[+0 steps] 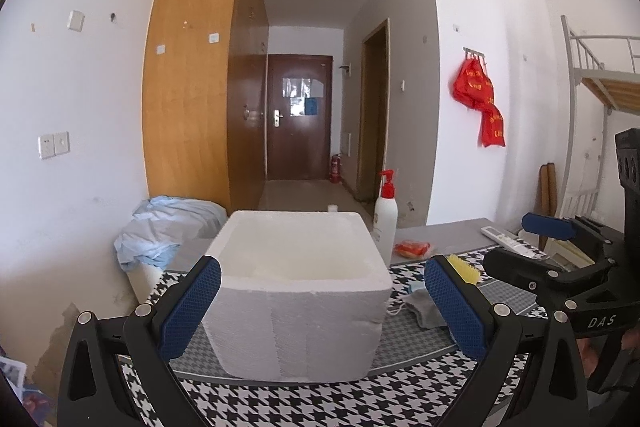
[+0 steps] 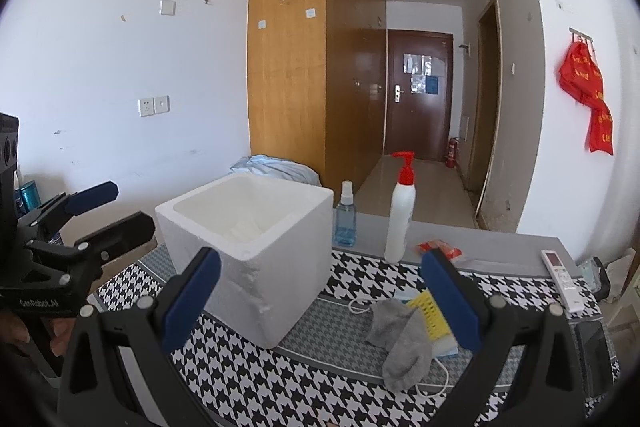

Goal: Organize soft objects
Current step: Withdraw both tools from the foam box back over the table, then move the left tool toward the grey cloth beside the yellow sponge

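Observation:
A white foam box (image 1: pixel 298 291) stands open on the houndstooth table; in the right wrist view (image 2: pixel 248 247) something white lies inside it. A grey sock (image 2: pixel 400 339) lies right of the box, over a face mask (image 2: pixel 444 343) with white ear loops and beside a yellow brush (image 2: pixel 428 311). In the left wrist view the sock (image 1: pixel 426 309) and brush (image 1: pixel 466 269) show beside my right finger. My left gripper (image 1: pixel 322 307) is open and empty, in front of the box. My right gripper (image 2: pixel 320 303) is open and empty, above the table between box and sock.
A white pump bottle (image 2: pixel 400 215), a blue spray bottle (image 2: pixel 346 219), a red packet (image 2: pixel 440 249) and a remote (image 2: pixel 562 277) sit at the table's far side. A phone (image 2: pixel 596 351) lies at the right edge. A pale blue cloth (image 1: pixel 168 227) is heaped behind the box.

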`<state>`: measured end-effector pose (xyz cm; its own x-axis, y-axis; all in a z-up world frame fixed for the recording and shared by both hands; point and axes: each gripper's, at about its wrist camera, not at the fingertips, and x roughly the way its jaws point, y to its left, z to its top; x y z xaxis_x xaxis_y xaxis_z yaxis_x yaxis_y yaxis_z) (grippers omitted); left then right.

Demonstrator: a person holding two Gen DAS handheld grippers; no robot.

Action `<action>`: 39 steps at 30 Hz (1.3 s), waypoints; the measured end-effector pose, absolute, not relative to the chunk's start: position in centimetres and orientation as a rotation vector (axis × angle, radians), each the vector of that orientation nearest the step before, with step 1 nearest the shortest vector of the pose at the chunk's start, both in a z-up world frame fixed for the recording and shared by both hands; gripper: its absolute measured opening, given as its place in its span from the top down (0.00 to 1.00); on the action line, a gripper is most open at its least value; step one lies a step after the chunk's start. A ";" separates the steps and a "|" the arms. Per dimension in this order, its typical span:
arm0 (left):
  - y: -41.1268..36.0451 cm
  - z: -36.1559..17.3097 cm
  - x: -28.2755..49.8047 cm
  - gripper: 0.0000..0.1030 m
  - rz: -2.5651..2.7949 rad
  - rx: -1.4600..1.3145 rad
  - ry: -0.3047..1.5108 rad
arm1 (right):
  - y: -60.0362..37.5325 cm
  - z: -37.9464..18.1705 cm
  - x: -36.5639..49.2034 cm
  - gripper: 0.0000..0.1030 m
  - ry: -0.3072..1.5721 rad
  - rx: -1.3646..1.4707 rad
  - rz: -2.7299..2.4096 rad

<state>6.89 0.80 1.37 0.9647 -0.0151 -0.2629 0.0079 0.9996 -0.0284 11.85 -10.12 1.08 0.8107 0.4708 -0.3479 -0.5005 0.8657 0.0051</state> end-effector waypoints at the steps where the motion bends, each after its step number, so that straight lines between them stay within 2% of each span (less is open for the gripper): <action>1: 0.7 1.3 6.9 0.01 -0.018 -0.027 0.268 | -10.2 1.0 11.8 0.01 0.349 -0.088 0.518; 39: -3.9 -0.9 7.7 0.01 -0.170 -0.010 0.321 | -16.7 -1.5 10.9 0.01 0.394 -0.026 0.391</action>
